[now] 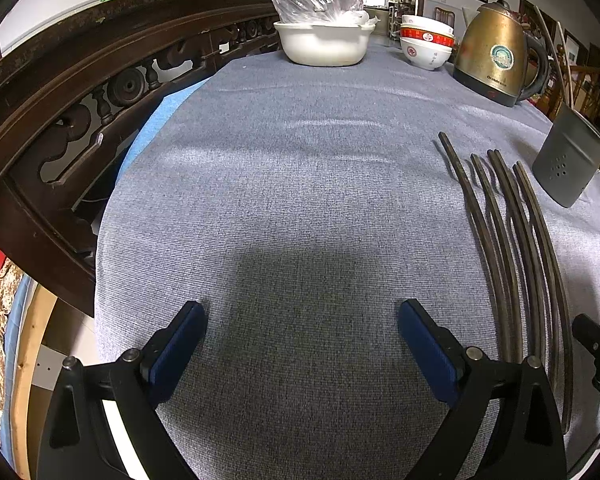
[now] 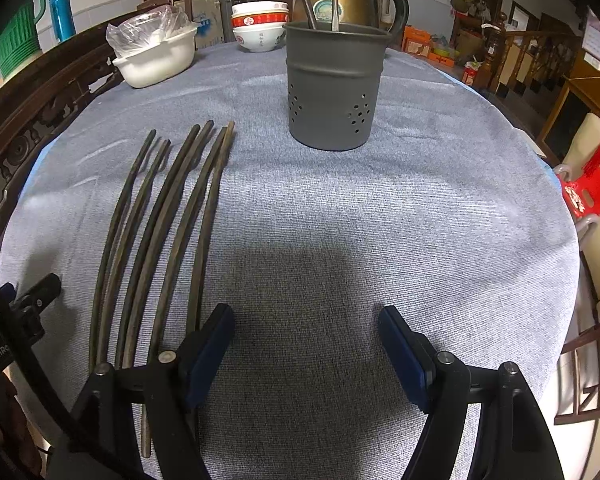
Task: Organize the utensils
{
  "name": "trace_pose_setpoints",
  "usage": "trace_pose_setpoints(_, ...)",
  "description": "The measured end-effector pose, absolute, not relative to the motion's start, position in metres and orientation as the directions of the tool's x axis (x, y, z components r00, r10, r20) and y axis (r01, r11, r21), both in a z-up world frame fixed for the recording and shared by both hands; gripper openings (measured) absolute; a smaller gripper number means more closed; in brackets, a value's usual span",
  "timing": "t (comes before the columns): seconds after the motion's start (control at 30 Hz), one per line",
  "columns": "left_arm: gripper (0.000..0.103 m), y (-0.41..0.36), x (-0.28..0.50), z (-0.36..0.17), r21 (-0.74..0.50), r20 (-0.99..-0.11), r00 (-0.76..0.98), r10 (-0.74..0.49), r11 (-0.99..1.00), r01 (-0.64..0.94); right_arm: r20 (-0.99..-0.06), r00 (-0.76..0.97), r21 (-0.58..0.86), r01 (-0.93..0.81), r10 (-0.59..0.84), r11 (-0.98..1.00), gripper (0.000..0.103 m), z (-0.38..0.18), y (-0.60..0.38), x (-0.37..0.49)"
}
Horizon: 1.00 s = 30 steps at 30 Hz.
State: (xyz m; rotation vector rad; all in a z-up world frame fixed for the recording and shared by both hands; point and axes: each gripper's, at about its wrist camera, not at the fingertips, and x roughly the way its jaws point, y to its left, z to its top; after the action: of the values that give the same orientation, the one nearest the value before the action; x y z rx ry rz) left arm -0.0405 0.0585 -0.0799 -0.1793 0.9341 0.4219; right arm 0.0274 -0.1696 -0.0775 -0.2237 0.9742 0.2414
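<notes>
Several dark chopsticks lie side by side on the grey-blue tablecloth, left of centre in the right wrist view and at the right in the left wrist view. A grey perforated utensil holder stands upright beyond them with two utensil handles in it; it also shows in the left wrist view. My right gripper is open and empty, its left finger just right of the chopsticks' near ends. My left gripper is open and empty over bare cloth, left of the chopsticks.
A white basin with a plastic bag, stacked bowls and a brass kettle stand at the table's far end. A carved dark wooden chair back runs along the left edge. Chairs stand at the right.
</notes>
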Motion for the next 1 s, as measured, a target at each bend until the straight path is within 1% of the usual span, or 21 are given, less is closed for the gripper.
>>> trace_pose_setpoints(0.43, 0.1, 0.0587, -0.041, -0.0811, 0.043, -0.802, 0.523, 0.288, 0.902, -0.43, -0.82, 0.565, -0.111, -0.307, 0.087, 0.945, 0.078, -0.0772, -0.1678, 0.0241)
trace_pose_setpoints(1.0, 0.101, 0.0581, -0.0417, -0.081, 0.054, -0.796, 0.526, 0.299, 0.901, -0.431, -0.807, 0.586, -0.133, -0.306, 0.077, 0.943, 0.078, -0.0784, -0.1654, 0.0212)
